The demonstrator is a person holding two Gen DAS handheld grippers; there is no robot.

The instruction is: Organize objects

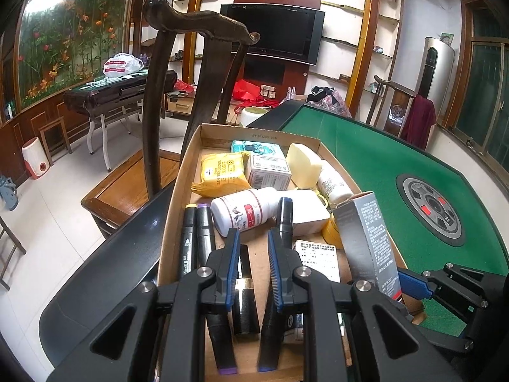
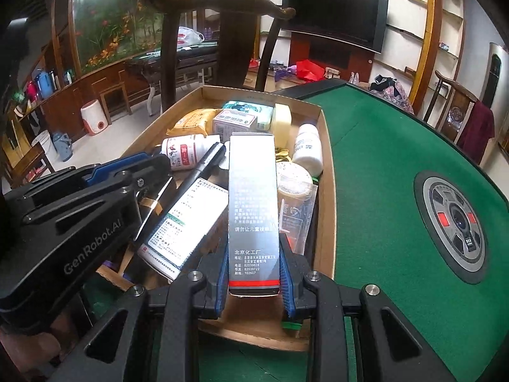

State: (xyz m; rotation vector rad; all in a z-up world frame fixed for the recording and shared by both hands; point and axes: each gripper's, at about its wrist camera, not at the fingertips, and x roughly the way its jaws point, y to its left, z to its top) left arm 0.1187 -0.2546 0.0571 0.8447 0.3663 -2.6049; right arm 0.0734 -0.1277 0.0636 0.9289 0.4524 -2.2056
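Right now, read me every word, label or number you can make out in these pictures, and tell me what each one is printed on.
"GenRobot.AI": side of the left gripper.
"北京化工厂", "102607": grey carton clamped in the right gripper.
"WY 90X20X10CM": inner wall of the cardboard box, faint.
Bottles, packets, markers and white leaflet: too small or blurred.

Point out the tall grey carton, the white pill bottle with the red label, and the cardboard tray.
tall grey carton [image 2: 253,210], right wrist view, printed front face
white pill bottle with the red label [image 1: 243,211], left wrist view, label
cardboard tray [image 1: 261,134], left wrist view, far wall
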